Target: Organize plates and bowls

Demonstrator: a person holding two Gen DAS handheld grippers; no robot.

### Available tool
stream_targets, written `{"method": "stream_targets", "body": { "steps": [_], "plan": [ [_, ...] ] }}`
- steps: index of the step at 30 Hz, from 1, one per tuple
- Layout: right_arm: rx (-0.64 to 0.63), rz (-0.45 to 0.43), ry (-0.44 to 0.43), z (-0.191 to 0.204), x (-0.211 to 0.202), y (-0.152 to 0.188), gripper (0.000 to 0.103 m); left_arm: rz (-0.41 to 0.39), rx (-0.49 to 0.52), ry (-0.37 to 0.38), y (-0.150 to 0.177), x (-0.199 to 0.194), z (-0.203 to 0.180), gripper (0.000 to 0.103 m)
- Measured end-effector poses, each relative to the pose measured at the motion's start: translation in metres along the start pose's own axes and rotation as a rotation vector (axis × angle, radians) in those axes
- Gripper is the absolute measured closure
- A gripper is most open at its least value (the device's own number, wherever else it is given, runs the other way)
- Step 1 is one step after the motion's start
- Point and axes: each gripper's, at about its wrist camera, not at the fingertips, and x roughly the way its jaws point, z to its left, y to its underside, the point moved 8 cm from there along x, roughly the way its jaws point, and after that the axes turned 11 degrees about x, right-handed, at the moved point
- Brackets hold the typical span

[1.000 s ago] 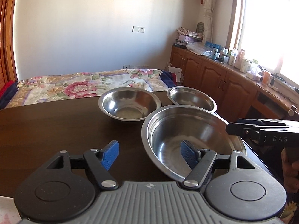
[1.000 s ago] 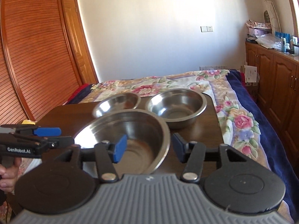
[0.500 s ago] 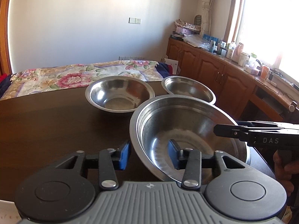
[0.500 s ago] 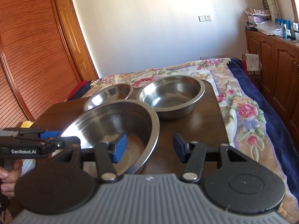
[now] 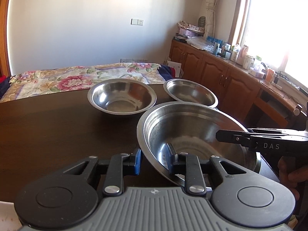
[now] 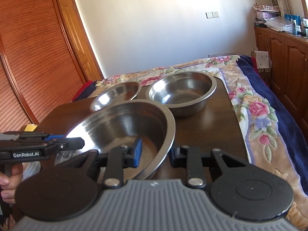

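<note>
Bowls: three steel, all on the bench [image 5: 48,127]. Large bowl [image 5: 192,127] nearest; both my left fingers [image 5: 137,158] and right fingers [image 6: 137,150] pinch its rim from opposite sides, level.

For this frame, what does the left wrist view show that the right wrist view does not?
Only the left wrist view shows the bright window and the long cluttered counter below it. Only the right wrist view shows the slatted wooden door and a yellow object at the table edge. Both show the large bowl, each tool straddling its rim (left tool, right tool), two smaller bowls behind, and the floral bedspread.
</note>
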Motion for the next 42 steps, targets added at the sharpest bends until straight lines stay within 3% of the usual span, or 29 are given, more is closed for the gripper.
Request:
{"method": "stream_targets", "body": {
  "steps": [15,42],
  "plan": [
    [-0.030,-0.029,-0.018,0.029,-0.022,0.003,0.072,-0.062,0.002,0.000,0.003,-0.044,0.004,0.075],
    [-0.122,-0.032,-0.015,0.081,-0.070,0.018,0.072,-0.100,0.027,-0.007,0.023,-0.113,0.008,0.075]
  ]
}}
